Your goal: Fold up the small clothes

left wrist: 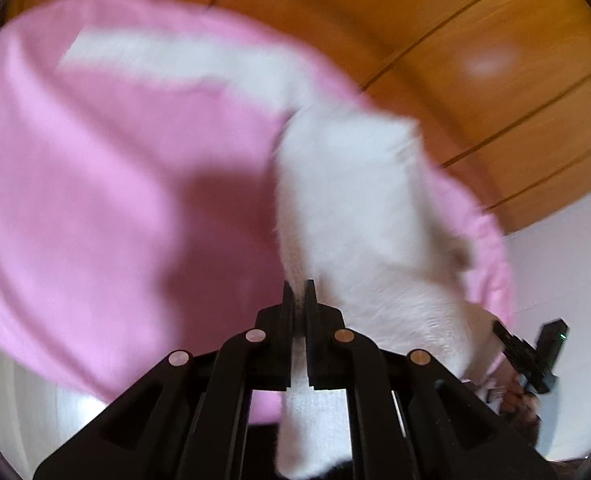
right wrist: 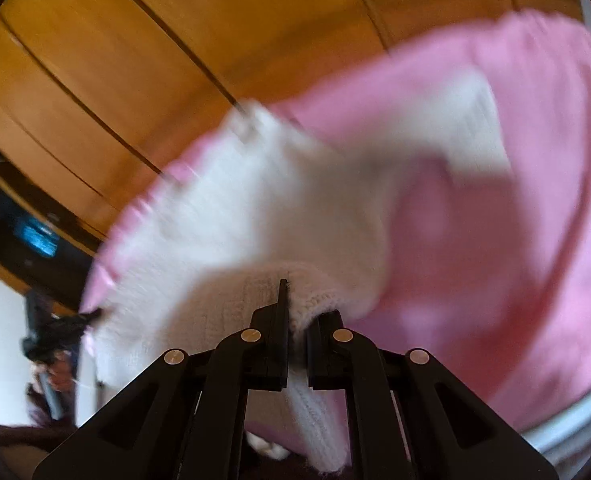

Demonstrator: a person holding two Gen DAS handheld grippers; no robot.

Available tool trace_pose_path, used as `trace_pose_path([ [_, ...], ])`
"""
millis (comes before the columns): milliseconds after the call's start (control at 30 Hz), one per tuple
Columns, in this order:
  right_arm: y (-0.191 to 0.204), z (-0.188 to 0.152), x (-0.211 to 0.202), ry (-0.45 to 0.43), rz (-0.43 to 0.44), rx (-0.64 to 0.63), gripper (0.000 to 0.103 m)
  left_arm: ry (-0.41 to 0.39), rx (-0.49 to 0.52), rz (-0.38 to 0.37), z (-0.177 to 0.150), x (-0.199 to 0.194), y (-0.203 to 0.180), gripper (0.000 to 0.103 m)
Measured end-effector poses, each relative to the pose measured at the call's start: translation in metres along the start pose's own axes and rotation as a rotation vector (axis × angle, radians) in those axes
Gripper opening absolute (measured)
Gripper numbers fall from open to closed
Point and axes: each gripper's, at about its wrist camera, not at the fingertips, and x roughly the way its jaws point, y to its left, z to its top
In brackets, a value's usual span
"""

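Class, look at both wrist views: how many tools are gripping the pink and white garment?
2. The left tool clamps the white knit band of the garment; the right tool clamps the same band further along.

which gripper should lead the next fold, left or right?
Neither clearly. The left gripper and right gripper are both shut on the white trim of the pink garment, held up and blurred.

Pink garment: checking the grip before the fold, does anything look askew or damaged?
Nothing stands out. The left gripper and right gripper each pinch the white band of the pink garment, held up; motion blur hides fine detail.
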Motion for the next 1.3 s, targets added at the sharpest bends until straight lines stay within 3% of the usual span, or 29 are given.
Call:
trace_pose_path([
  [133,-0.012,-0.022,0.030,0.095,-0.087,-0.015,0.005,0.075,-0.050,0.137,-0.019,0.048,0.017,0.007],
  [167,-0.013,-0.022,0.030,0.097,-0.076,-0.010,0.005,0.072,-0.058,0.161,-0.020,0.051,0.018,0.012],
  [233,-0.012,-0.009,0.021,0.050,-0.075,-0.028,0.008,0.039,-0.064,0.159,-0.016,0.048,0.016,0.014],
  [267,-0.009,-0.007,0.015,0.015,-0.091,-0.047,0.017,-0.001,-0.045,0.187,-0.014,0.044,0.011,0.021],
  [300,-0.009,-0.001,0.013,-0.031,-0.142,-0.067,0.037,-0.023,-0.033,0.203,-0.012,0.041,0.006,0.032],
  [367,-0.013,0.018,0.006,-0.141,-0.284,-0.112,0.053,-0.088,0.022,0.232,-0.008,0.033,-0.009,0.034],
  [533,-0.043,0.057,0.019,-0.190,-0.424,-0.100,0.053,-0.149,0.102,0.220,0.001,0.021,-0.035,0.039],
  [600,-0.050,0.070,0.035,-0.170,-0.428,-0.103,0.053,-0.141,0.132,0.203,0.001,0.028,-0.045,0.041],
  [767,-0.068,0.086,0.077,-0.105,-0.555,-0.190,0.053,-0.088,0.217,0.143,-0.001,0.046,-0.081,0.048],
  [833,-0.078,0.092,0.092,-0.074,-0.593,-0.206,0.046,-0.072,0.263,0.121,-0.003,0.053,-0.098,0.048],
  [867,-0.079,0.094,0.094,-0.075,-0.592,-0.214,0.029,-0.066,0.281,0.112,-0.004,0.057,-0.105,0.048],
  [900,-0.080,0.098,0.093,-0.077,-0.612,-0.223,0.002,-0.061,0.299,0.105,-0.005,0.059,-0.111,0.048],
  [967,-0.080,0.102,0.079,-0.104,-0.605,-0.200,0.002,-0.048,0.335,0.093,-0.007,0.066,-0.123,0.049],
  [1167,-0.053,0.123,-0.038,-0.360,-0.500,-0.165,0.002,-0.019,0.377,0.065,-0.010,0.080,-0.139,0.050],
  [1300,-0.052,0.144,-0.100,-0.494,-0.522,-0.140,0.000,-0.004,0.377,0.058,-0.008,0.088,-0.139,0.050],
])
